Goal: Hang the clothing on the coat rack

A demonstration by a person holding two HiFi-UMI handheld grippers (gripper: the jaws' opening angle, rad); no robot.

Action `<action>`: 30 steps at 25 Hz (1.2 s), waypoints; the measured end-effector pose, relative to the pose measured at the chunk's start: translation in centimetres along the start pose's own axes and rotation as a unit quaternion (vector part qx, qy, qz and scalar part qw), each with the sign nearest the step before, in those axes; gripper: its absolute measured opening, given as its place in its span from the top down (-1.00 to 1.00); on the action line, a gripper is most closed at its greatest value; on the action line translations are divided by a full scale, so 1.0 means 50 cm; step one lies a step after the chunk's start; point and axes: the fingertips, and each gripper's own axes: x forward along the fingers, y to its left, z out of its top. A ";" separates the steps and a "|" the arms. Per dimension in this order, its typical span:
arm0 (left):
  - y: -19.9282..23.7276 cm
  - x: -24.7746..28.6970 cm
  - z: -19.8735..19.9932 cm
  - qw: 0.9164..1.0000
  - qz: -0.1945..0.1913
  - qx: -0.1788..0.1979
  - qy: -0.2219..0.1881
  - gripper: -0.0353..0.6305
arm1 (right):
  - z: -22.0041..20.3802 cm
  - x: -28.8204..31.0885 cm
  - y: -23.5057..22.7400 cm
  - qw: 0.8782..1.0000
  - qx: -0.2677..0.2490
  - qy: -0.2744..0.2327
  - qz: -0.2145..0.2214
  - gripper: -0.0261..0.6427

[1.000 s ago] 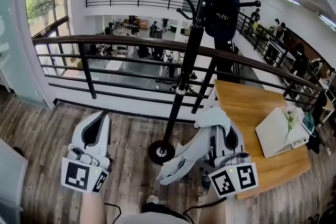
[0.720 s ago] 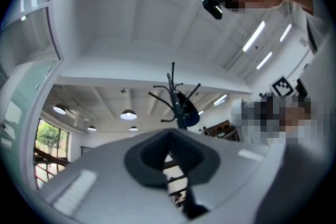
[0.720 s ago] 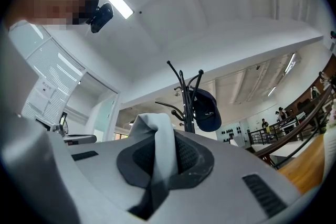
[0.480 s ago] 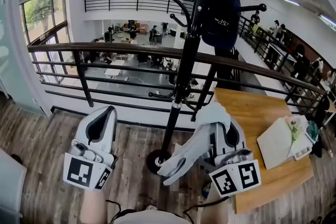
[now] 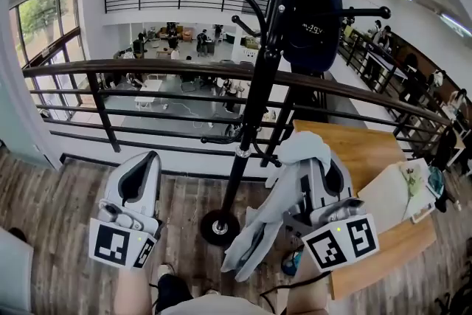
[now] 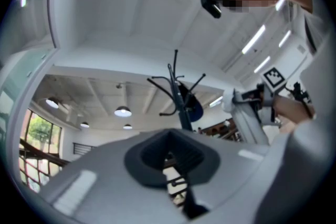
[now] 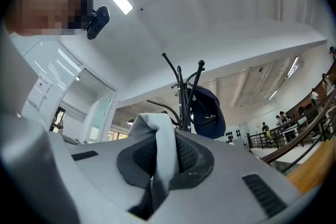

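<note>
Garment up in the right tool, jaws clamped on a fold of pale grey cloth. It is bunched over the tips, and the rest droops toward the wood floor. Left tool pressed together, nothing in it, held alongside. Coat rack stands just ahead between the two, near the railing, a dark cap on an upper hook. Wooden tabletop off to the right.

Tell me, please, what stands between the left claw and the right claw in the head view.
The head view shows the round base and pole of the coat rack between the left claw and the right claw, which grips a pale grey garment.
</note>
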 end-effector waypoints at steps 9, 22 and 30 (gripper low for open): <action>0.078 0.087 -0.033 0.997 -0.067 -0.024 -0.020 0.88 | 0.050 0.078 0.000 0.998 -0.028 -0.031 -0.055 0.90; 0.209 0.147 -0.103 0.991 -0.119 -0.054 -0.030 0.88 | 0.090 0.210 0.022 0.991 -0.051 -0.050 -0.117 0.90; 0.248 0.171 -0.126 0.985 -0.149 -0.078 -0.040 0.88 | 0.144 0.284 0.048 0.985 -0.094 -0.048 -0.133 0.90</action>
